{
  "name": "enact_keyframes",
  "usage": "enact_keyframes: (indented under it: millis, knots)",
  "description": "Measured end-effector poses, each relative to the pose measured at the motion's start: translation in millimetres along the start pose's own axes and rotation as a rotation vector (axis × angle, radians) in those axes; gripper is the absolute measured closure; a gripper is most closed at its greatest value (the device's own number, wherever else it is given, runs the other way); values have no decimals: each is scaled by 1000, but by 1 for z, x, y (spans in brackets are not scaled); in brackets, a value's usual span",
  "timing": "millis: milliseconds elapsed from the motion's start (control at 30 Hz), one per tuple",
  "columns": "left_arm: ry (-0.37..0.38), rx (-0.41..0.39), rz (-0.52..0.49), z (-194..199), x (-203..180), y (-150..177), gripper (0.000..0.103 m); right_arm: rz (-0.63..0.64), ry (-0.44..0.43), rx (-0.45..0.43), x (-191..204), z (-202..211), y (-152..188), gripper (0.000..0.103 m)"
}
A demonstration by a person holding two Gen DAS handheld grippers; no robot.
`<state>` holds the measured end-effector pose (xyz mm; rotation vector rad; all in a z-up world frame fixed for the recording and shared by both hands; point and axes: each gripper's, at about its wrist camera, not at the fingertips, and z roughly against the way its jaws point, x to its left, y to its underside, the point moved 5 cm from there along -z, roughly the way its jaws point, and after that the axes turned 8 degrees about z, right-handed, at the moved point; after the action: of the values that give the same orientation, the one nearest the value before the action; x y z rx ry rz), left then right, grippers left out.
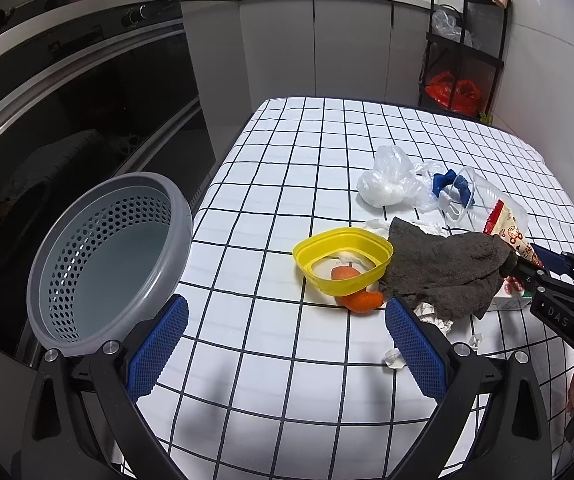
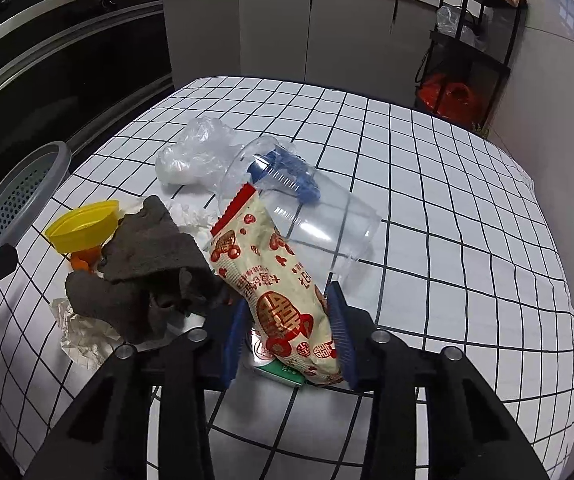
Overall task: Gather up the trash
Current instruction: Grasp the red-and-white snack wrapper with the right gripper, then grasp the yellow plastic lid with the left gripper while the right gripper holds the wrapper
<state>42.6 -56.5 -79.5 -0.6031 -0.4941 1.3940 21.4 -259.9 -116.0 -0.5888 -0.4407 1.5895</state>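
My right gripper (image 2: 287,312) is shut on a cream snack packet with red print (image 2: 275,276), held above a small green-and-white carton (image 2: 283,372); the packet also shows in the left wrist view (image 1: 513,232). My left gripper (image 1: 287,332) is open and empty over the table, just right of a grey perforated basket (image 1: 107,256) at the table's left edge. Between the grippers lie a dark grey rag (image 1: 443,268), a yellow plastic ring-lid (image 1: 343,264), orange peel (image 1: 361,300), crumpled paper (image 2: 83,332), a clear plastic cup (image 2: 307,216) and a clear plastic bag (image 1: 391,180).
The table has a white cloth with a black grid (image 1: 287,184). An oven front (image 1: 67,100) stands to the left, cabinets behind, and a black shelf rack with a red bag (image 1: 455,92) at the back right. Small paper scraps (image 1: 393,358) lie near my left gripper.
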Motion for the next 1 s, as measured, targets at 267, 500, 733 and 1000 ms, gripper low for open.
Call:
enact_keyframes:
  millis: [267,500,733,1000]
  knots:
    - [26,-15,-5,7,-2,3,6,-88,-39,-49,-8,26,4,88]
    - [43,-25,-21,11,-6,5,6,-140,-72,-107,-10,50,2,90]
    - [68,24,-1,1,-3,-7,6,-186,-87,-151,-13,72,2,90]
    - [92,144,14,-35,-15,-20,6,-167,-95,-179,-10,79,-6,90]
